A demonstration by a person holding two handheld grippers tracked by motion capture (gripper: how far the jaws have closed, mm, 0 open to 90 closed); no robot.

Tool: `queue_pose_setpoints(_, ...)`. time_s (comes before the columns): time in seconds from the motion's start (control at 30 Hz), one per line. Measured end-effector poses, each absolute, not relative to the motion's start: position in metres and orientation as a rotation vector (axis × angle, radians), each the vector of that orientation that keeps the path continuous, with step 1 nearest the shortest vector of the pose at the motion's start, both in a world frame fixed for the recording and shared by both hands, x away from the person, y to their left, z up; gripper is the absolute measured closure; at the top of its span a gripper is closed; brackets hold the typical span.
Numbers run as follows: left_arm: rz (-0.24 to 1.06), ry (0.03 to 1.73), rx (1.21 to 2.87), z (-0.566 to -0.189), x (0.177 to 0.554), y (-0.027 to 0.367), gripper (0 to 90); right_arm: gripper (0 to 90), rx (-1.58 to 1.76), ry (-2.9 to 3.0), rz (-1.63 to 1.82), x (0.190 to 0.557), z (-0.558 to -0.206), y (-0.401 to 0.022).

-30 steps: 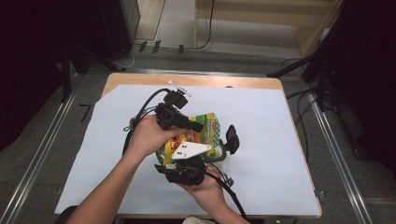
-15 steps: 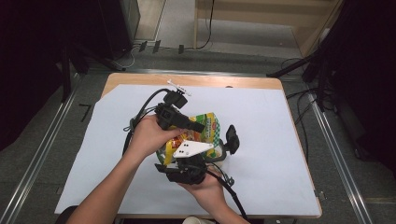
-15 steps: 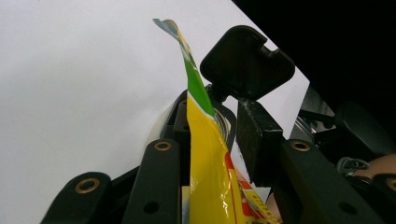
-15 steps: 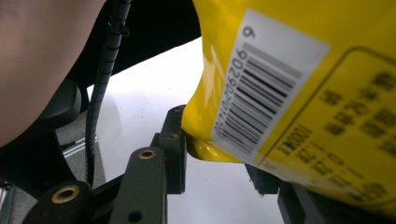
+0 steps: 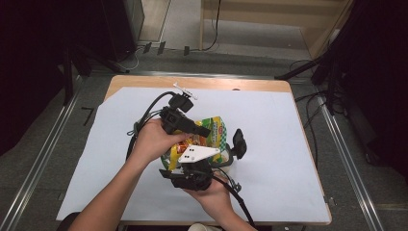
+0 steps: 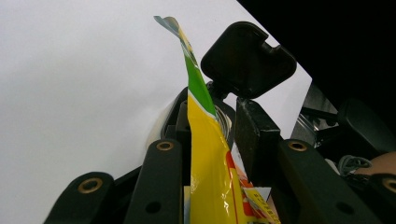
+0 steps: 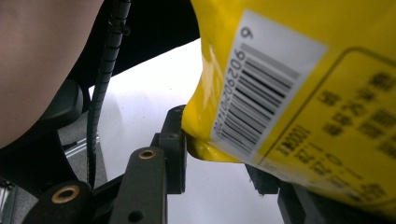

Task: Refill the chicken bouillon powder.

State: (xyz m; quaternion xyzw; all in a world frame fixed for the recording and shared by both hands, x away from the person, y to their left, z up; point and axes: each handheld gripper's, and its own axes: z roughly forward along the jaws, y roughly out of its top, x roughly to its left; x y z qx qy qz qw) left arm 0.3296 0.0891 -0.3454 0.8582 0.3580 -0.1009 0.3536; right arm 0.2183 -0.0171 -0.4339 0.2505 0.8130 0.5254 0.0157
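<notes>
Snack bag, yellow and green, sits between the two claws above the middle of the worktop, which is covered by a white sheet. The left claw comes at the bag from its far left side, held in the person's left hand; in the left gripper view the thin edge of the bag runs up between its two black jaws, the green top corner poking out past their tips. Those jaws have just been opening a little, and the bag's edge stays in the gap between them; they stand narrow and close against the edge, but whether the pads press on it I cannot tell. The right claw comes from the near side, held in the right hand, with its grey three-cornered plate on top. In the right gripper view the yellow back of the bag, with a white barcode label, lies between the jaws, and the left jaw's pad touches the bag's bulging lower corner. This claw is partly closed and has hold of the bag. The bag looks puffed and sealed; what is inside it cannot be seen. Cables trail from both claws across the white sheet
</notes>
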Motion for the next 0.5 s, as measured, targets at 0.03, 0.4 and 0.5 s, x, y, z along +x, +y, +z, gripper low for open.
queue_pose_setpoints(0.03,-0.260,0.926,2.220,-0.3457,0.3297,0.0889,72.1,64.6,0.778,2.529,1.633,0.2183,-0.4340,-0.0171)
queue_pose_setpoints(0.4,-0.258,0.926,2.227,-0.3463,0.3303,0.0889,72.5,64.5,0.766,2.530,1.613,0.2191,-0.4353,-0.0166)
queue_pose_setpoints(0.5,-0.257,0.926,2.223,-0.3453,0.3295,0.0888,72.6,64.6,0.773,2.528,1.625,0.2179,-0.4341,-0.0167)
